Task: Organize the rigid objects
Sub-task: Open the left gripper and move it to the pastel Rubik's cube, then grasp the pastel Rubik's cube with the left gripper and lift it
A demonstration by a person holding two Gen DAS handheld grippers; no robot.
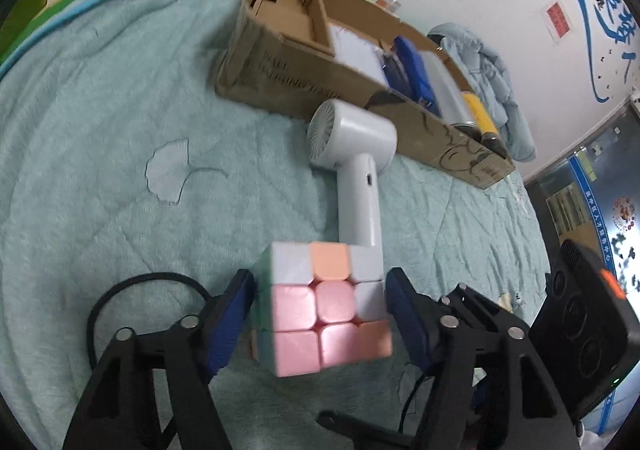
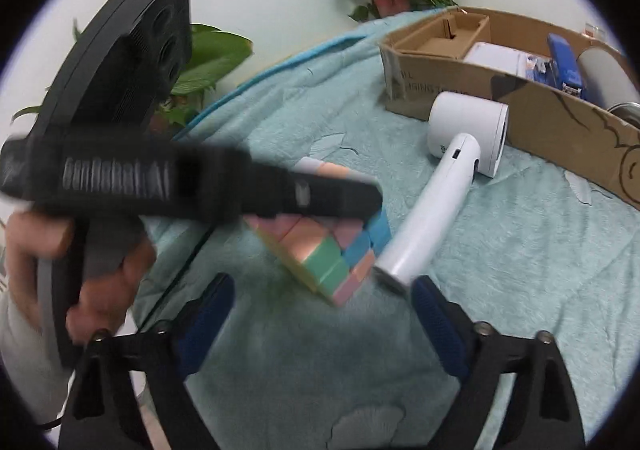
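Between the left hand-held gripper's (image 1: 320, 314) spread fingers, untouched cube (image 1: 324, 310) abuts dryer handle (image 1: 358, 205)

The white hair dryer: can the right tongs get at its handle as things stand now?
Probably yes. The hair dryer lies in the open on the blanket, its handle end near the open right tongs; only the cube sits close beside it.

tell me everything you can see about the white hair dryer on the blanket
The white hair dryer looks like glossy plastic: a short round barrel with a finned grille at one end and a long straight handle with a small dark slot on its side. No cord is visible. It lies on the teal blanket, barrel close to the cardboard box, handle end next to the pastel puzzle cube; whether they touch is unclear. Neither hand-held gripper touches it.
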